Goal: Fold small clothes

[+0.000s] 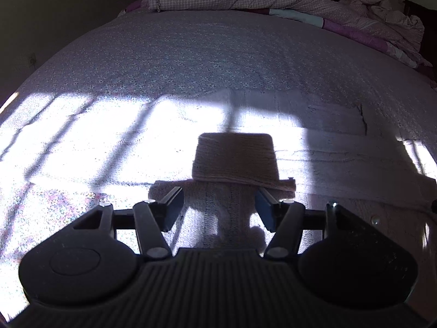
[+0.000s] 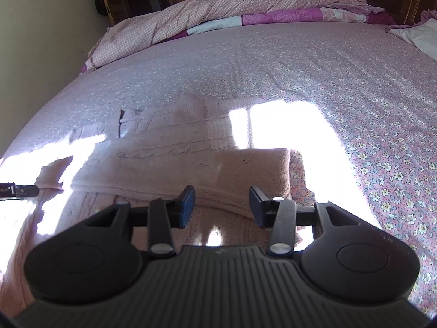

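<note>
Hard sunlight blows out patches of the bedsheet (image 1: 218,54); barred shadows cross them; fisheye edges bend and darken.

knit sweater (image 2: 169,164): pale pink, cable-patterned | bedsheet (image 2: 355,87): pink, tiny white flowers all over | quilt (image 2: 174,19): pink-white check, purple and light-blue patches | gripper pads (image 2: 188,205): blue

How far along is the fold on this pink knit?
Done: one part of the knit is already folded over, its doubled edge lying on top. In hand: nothing; the left gripper and right gripper are both open over the fabric. Left: the rest lies spread on the bed, so more folds seem due.
</note>
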A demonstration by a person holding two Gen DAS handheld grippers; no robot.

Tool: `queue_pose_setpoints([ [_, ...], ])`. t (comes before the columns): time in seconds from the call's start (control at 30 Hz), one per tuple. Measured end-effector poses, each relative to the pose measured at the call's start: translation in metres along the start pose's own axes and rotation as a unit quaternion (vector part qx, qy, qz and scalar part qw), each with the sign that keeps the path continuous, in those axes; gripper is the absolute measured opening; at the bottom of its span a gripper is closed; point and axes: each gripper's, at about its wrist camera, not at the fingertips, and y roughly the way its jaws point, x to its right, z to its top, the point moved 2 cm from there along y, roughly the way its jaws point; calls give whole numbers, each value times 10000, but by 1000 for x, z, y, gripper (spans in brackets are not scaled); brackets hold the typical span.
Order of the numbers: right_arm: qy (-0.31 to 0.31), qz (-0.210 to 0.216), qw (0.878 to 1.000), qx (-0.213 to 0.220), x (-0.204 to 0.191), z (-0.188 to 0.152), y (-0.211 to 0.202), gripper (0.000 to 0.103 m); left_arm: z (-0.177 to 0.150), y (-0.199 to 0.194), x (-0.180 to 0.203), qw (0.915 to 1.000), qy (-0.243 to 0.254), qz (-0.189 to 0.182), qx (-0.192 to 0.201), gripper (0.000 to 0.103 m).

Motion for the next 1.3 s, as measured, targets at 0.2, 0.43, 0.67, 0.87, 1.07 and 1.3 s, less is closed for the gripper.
queue_pose_setpoints([
  [0.2, -21, 53, 10000, -43, -11, 0, -9, 46, -1, -18, -9, 9997, 42, 242, 85, 67],
  [0.43, -97, 134, 9998, -85, -25, -3, -14, 46, -6, -31, -20, 9984, 159, 493, 246, 70],
  [0.67, -171, 152, 9996, -183, -34, -8, -14, 46, -8, -39, -36, 9974, 35, 628, 355, 76],
  [0.87, -237, 133, 9992, -280, -38, -15, -14, 46, -11, -25, -67, 9941, -463, 976, 128, 80],
  [1.07, -235, 14, 9990, -387, -34, -22, -12, 46, -15, -12, -115, 9840, -1371, 1137, 40, 85],
  [1.3, -197, -77, 9987, -461, -29, -26, -11, 46, -15, 6, -177, 9555, -2766, 1024, 49, 87],
])
